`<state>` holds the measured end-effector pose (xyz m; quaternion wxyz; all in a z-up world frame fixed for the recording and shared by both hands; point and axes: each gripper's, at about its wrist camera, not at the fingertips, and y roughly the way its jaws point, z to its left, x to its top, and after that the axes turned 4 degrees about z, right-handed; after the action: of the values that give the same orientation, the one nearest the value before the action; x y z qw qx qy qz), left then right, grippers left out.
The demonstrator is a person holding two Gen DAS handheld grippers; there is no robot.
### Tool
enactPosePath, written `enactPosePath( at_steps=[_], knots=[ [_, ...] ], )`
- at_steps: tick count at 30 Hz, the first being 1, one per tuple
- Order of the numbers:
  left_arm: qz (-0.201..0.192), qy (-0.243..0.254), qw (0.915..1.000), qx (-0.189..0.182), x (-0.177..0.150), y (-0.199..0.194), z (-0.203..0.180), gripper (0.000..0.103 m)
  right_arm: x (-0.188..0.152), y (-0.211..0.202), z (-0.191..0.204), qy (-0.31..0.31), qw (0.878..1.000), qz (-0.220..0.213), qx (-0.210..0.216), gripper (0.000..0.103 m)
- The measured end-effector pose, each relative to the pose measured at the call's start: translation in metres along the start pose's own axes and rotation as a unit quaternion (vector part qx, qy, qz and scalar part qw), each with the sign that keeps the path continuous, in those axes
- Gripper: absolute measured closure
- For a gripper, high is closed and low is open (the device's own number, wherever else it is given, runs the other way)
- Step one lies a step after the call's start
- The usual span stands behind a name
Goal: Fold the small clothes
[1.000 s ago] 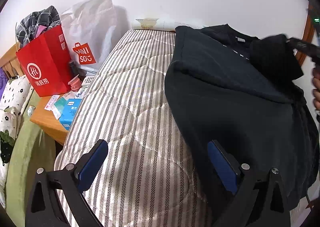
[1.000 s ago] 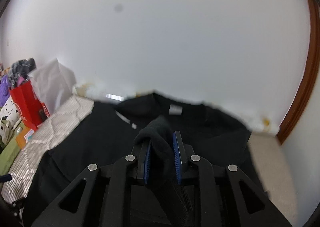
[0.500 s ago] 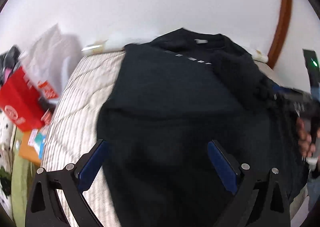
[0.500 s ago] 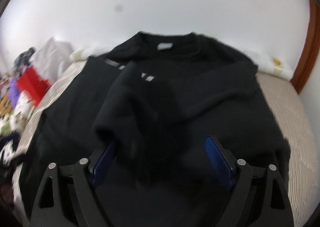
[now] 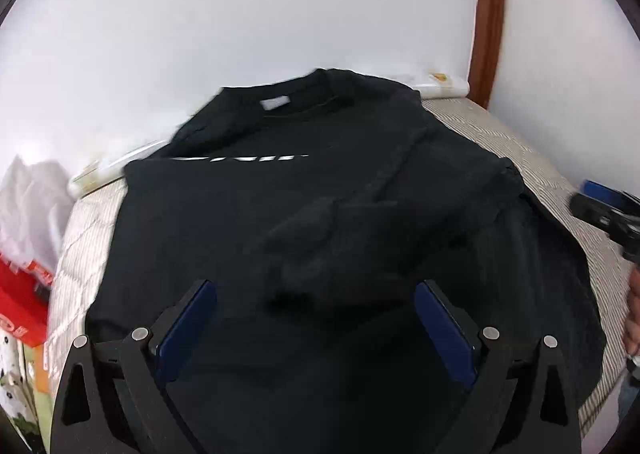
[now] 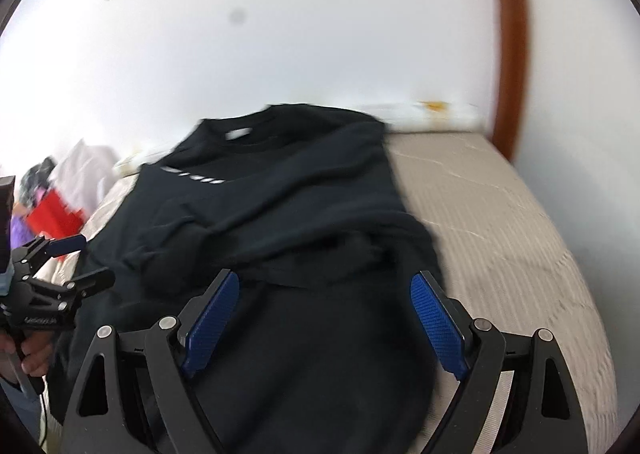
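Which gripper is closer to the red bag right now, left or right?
Left. The left gripper hovers at the black shirt's edge, on the side where the red bag stands. The right gripper is over the shirt's other half, farther away.

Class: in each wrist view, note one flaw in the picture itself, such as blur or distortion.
Left wrist view: motion blur smears the white print on the black sweatshirt into streaks. Right wrist view: fisheye bends the brown door frame into a curve, and the mattress stripes are smeared.

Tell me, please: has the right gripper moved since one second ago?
Yes. The right gripper has released the sleeve of the black sweatshirt and pulled back toward the person, away from the white wall; its jaws now stand open.
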<state>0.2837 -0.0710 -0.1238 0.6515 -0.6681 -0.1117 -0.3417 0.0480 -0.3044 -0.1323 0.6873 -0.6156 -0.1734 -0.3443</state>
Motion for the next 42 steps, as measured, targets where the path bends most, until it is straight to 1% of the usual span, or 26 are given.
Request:
enactPosePath(
  at_steps=[3, 4, 6, 9, 12, 13, 14, 17, 19, 20, 21, 23, 24, 28, 30, 32, 33, 34, 35, 37, 39, 41, 42],
  knots=[
    [0.002, 0.014, 0.9999, 0.010, 0.012, 0.025, -0.019, 0.004, -0.011, -0.007, -0.020, 0.014, 1.000, 0.001, -0.023, 0.016],
    [0.007, 0.018, 0.9997, 0.017, 0.016, 0.036, -0.025, 0.005, -0.014, -0.009, -0.025, 0.014, 0.999, 0.001, -0.033, 0.016],
    [0.015, 0.016, 0.9996, 0.017, 0.020, 0.051, -0.031, 0.008, -0.020, -0.013, -0.033, 0.013, 0.999, -0.001, -0.053, 0.016],
    [0.033, 0.001, 0.9993, 0.017, 0.023, 0.073, -0.035, 0.015, -0.024, -0.014, -0.040, 0.019, 0.998, 0.003, -0.058, 0.016],
    [0.034, -0.009, 0.9990, 0.027, 0.021, 0.084, -0.037, 0.018, -0.025, -0.014, -0.043, 0.024, 0.998, 0.005, -0.058, 0.016],
    [0.031, -0.009, 0.9990, 0.030, 0.021, 0.086, -0.037, 0.026, -0.025, -0.013, -0.043, 0.024, 0.998, 0.005, -0.059, 0.016],
    [0.027, -0.008, 0.9989, 0.037, 0.021, 0.087, -0.039, 0.031, -0.024, -0.013, -0.042, 0.024, 0.998, 0.005, -0.061, 0.016],
    [0.024, -0.009, 0.9989, 0.039, 0.023, 0.085, -0.038, 0.046, -0.022, -0.011, -0.035, 0.018, 0.998, 0.006, -0.060, 0.016],
    [0.016, -0.013, 0.9985, 0.050, 0.024, 0.078, -0.032, 0.073, -0.019, -0.008, -0.025, 0.010, 0.998, 0.005, -0.062, 0.016],
    [0.014, -0.015, 0.9988, 0.045, 0.025, 0.074, -0.027, 0.079, -0.018, -0.008, -0.021, 0.005, 0.998, 0.005, -0.061, 0.016],
    [0.013, -0.019, 0.9991, 0.034, 0.026, 0.069, -0.022, 0.091, -0.016, -0.007, -0.015, -0.002, 0.998, 0.005, -0.059, 0.016],
    [0.006, -0.042, 0.9990, 0.010, 0.028, 0.054, -0.002, 0.092, -0.012, -0.006, -0.004, -0.014, 0.998, 0.003, -0.057, 0.016],
    [0.002, -0.053, 0.9986, 0.003, 0.029, 0.047, 0.008, 0.092, -0.009, -0.005, 0.004, -0.025, 0.998, 0.001, -0.056, 0.016],
    [-0.030, -0.105, 0.9940, -0.002, 0.022, 0.012, 0.066, 0.092, 0.006, 0.002, 0.037, -0.058, 0.997, -0.005, -0.057, 0.016],
    [-0.036, -0.134, 0.9903, -0.008, 0.014, 0.001, 0.100, 0.092, 0.011, 0.007, 0.048, -0.069, 0.996, -0.005, -0.056, 0.016],
    [-0.042, -0.160, 0.9859, -0.024, 0.006, -0.007, 0.134, 0.093, 0.017, 0.015, 0.061, -0.078, 0.995, -0.002, -0.057, 0.016],
    [-0.044, -0.170, 0.9842, -0.018, 0.003, -0.010, 0.147, 0.093, 0.019, 0.019, 0.067, -0.083, 0.995, 0.000, -0.057, 0.016],
    [-0.044, -0.182, 0.9822, -0.009, -0.001, -0.011, 0.161, 0.093, 0.020, 0.023, 0.072, -0.088, 0.994, 0.003, -0.058, 0.016],
    [-0.042, -0.198, 0.9794, -0.008, -0.007, -0.011, 0.178, 0.093, 0.021, 0.027, 0.076, -0.092, 0.994, 0.006, -0.059, 0.016],
    [-0.025, -0.231, 0.9722, -0.029, -0.020, -0.006, 0.205, 0.093, 0.022, 0.034, 0.084, -0.100, 0.993, 0.012, -0.063, 0.016],
    [-0.012, -0.258, 0.9647, -0.051, -0.031, 0.000, 0.223, 0.093, 0.022, 0.042, 0.089, -0.107, 0.992, 0.018, -0.069, 0.016],
    [0.003, -0.266, 0.9620, -0.061, -0.042, 0.006, 0.232, 0.089, 0.023, 0.047, 0.091, -0.109, 0.991, 0.024, -0.073, 0.016],
    [0.011, -0.267, 0.9614, -0.066, -0.046, 0.010, 0.233, 0.082, 0.023, 0.049, 0.091, -0.109, 0.991, 0.026, -0.074, 0.016]
  ],
)
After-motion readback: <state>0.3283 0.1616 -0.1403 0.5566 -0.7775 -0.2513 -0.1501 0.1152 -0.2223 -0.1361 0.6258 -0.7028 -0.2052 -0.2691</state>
